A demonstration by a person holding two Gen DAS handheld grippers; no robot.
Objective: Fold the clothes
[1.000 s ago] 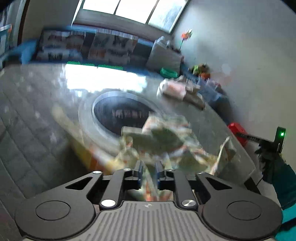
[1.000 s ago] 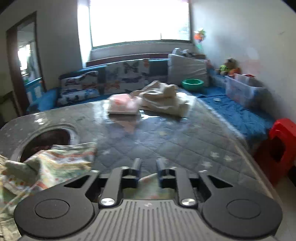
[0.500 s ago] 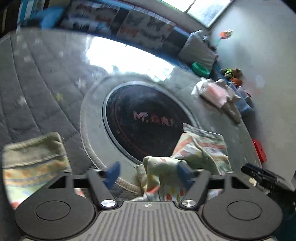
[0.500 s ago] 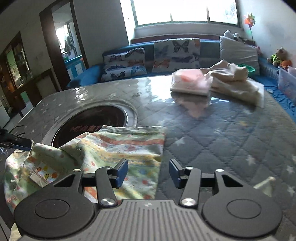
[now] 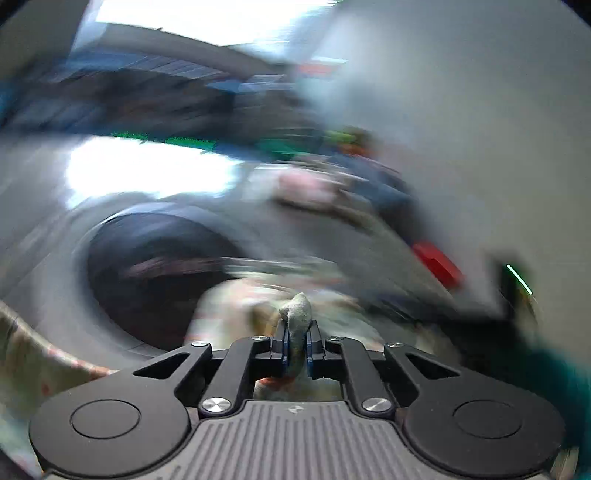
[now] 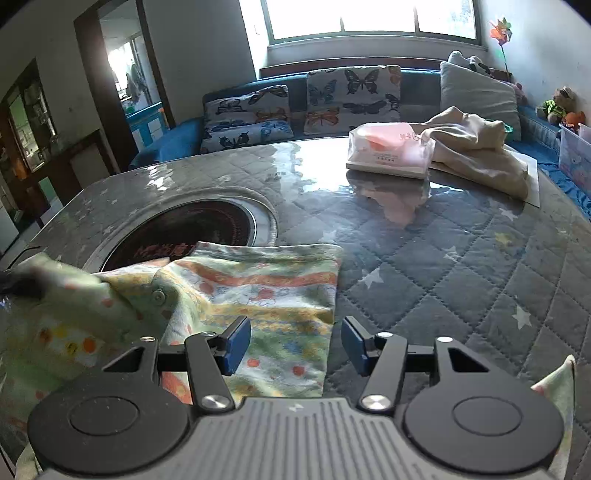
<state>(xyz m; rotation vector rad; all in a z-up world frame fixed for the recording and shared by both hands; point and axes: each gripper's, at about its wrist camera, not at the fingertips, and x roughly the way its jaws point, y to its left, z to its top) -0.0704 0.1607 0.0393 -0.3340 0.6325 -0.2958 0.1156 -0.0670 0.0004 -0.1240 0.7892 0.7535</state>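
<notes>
Both changes: left gripper (image 5: 296, 346) newly clamped on garment (image 6: 258, 295).

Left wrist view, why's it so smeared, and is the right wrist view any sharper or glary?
Left wrist view: heavy motion blur smears the room and table; only the left gripper and its pinched printed garment stay crisp. Right wrist view: sharp, fisheye-bent, with the window blown out and glare on the table.

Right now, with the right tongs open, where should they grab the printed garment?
Take the garment's straight right edge, which lies flat on the table just ahead between the open right tongs. Come in low from the right, along the table. The left tongs already pinch a fold on the bunched left side.
</notes>
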